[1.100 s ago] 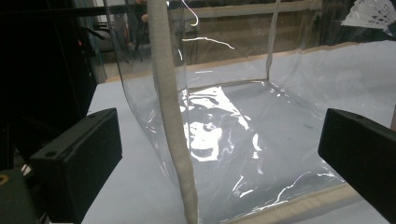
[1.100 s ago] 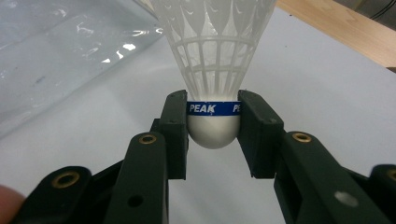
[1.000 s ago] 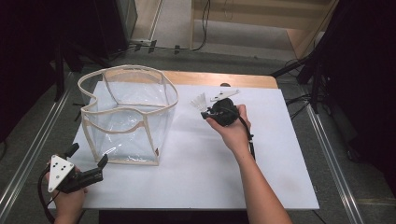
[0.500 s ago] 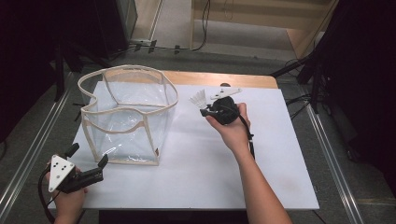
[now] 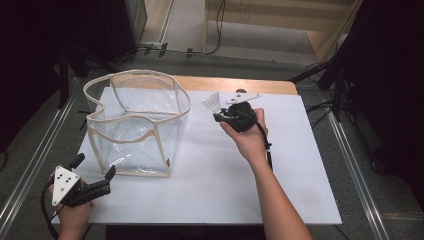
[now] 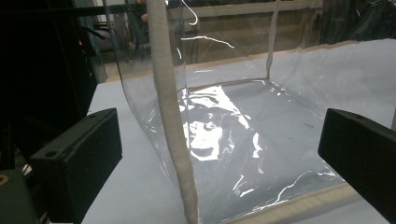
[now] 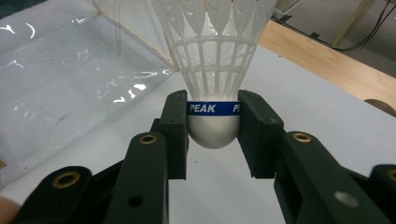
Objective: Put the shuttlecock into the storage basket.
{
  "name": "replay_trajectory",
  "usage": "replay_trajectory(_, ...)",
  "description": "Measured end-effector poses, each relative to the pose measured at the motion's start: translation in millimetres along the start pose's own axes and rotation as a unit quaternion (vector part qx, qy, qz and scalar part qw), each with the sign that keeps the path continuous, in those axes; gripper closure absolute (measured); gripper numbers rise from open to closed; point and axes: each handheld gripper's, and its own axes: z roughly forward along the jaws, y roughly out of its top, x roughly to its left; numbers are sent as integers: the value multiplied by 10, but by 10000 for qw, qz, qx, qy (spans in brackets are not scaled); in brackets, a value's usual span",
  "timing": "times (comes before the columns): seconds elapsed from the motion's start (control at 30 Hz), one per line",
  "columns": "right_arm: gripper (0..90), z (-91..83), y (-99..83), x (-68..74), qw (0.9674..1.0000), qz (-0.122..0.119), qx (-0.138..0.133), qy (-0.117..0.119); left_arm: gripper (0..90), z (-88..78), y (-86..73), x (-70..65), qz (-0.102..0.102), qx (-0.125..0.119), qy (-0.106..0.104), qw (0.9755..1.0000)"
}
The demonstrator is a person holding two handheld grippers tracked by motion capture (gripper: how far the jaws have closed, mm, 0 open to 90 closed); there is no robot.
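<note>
between my right gripper's (image 7: pixel 213 122) pads sits a white shuttlecock (image 7: pixel 213 56), clamped at its rounded cork just below the blue band, skirt pointing away from me — i'd guess i hold it by the cork because the mesh skirt would crush. from the high view that gripper (image 5: pixel 220 111) hangs above the white table (image 5: pixel 300 165), just right of the clear bag (image 5: pixel 137 117) with its cream-trimmed rim, which stands open-mouthed and upright, ready, i judge, to take the shuttlecock from above. my left gripper (image 5: pixel 95 172) rests low at the near left corner, jaws spread wide and grasping nothing; along its jaws i see the bag's near corner seam (image 6: pixel 173 116) just ahead — well placed to steady the floppy wall. what stands in the way is that rim: it sags and curves inward, so the shuttlecock must clear the near edge first. beyond the table lie a wooden strip (image 5: pixel 235 84) and floor cables (image 5: pixel 200 50).
</note>
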Motion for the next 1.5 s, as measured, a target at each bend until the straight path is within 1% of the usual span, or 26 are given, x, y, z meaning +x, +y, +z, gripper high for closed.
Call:
replay_trajectory(0.17, 630, -30, 31, 21, 10000, -40, -78, -11, 3, -1, 0, -1, 0, -5, -2, 10000)
replay_trajectory(0.27, 630, -47, 48, 31, 9999, -23, -106, -20, 3, -1, 0, -1, 0, -8, -4, 10000)
replay_trajectory(0.43, 630, -83, 99, 48, 9997, -45, -226, -28, 3, -1, 0, -2, 4, -9, -4, 10000)
replay_trajectory(1.5, 630, -228, 307, 178, 9979, -141, -627, -43, 3, -1, 0, -1, -2, -9, -7, 10000)
